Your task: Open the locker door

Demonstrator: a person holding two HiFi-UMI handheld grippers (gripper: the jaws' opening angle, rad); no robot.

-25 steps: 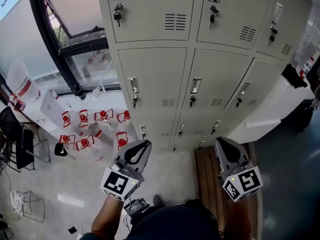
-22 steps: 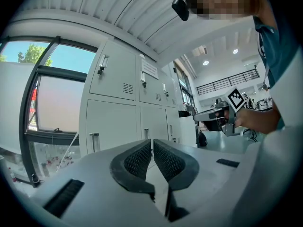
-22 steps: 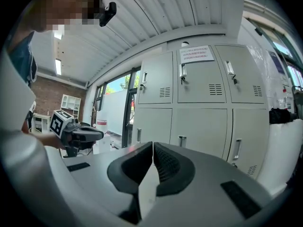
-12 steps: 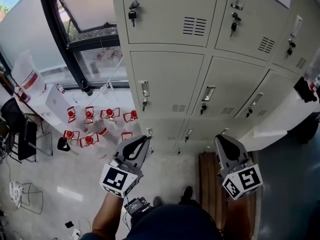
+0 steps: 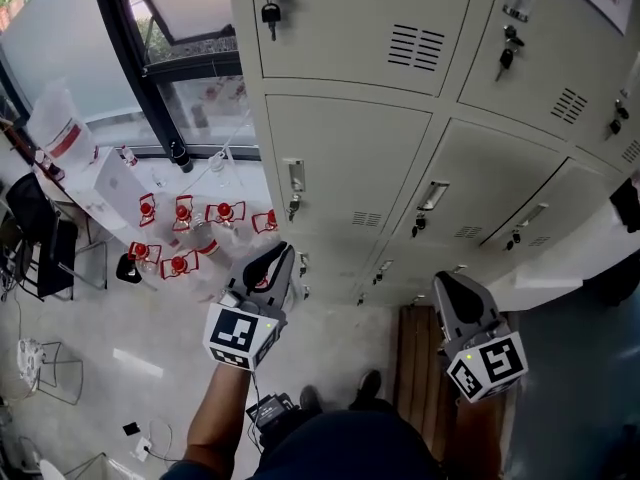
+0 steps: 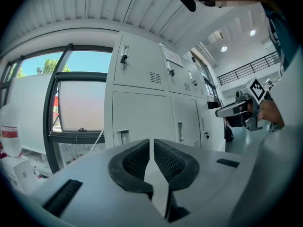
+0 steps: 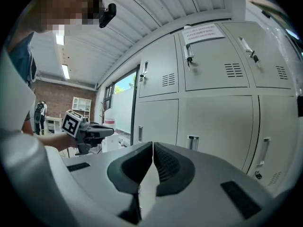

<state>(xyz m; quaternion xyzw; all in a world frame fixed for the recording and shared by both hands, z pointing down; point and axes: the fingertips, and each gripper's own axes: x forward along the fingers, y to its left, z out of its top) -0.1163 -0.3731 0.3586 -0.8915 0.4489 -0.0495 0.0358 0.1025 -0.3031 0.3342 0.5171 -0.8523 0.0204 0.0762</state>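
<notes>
A bank of beige lockers fills the head view, all doors closed. The middle-row left door has a recessed metal handle with a key hanging under it. My left gripper is shut and empty, pointing level at that door's lower part, short of it. In the left gripper view the same handle shows just left of the jaws. My right gripper is also shut and empty, facing the middle column. Its own view shows a door handle ahead to the right.
Several red-capped bottles lie on the floor at the left by a black-framed window. A wooden slatted board lies below the right gripper. A dark chair stands far left. A white panel juts out at the right.
Both grippers have moved forward toward the lockers, which now look larger and lower in the head view. The jaws of both stayed shut.
</notes>
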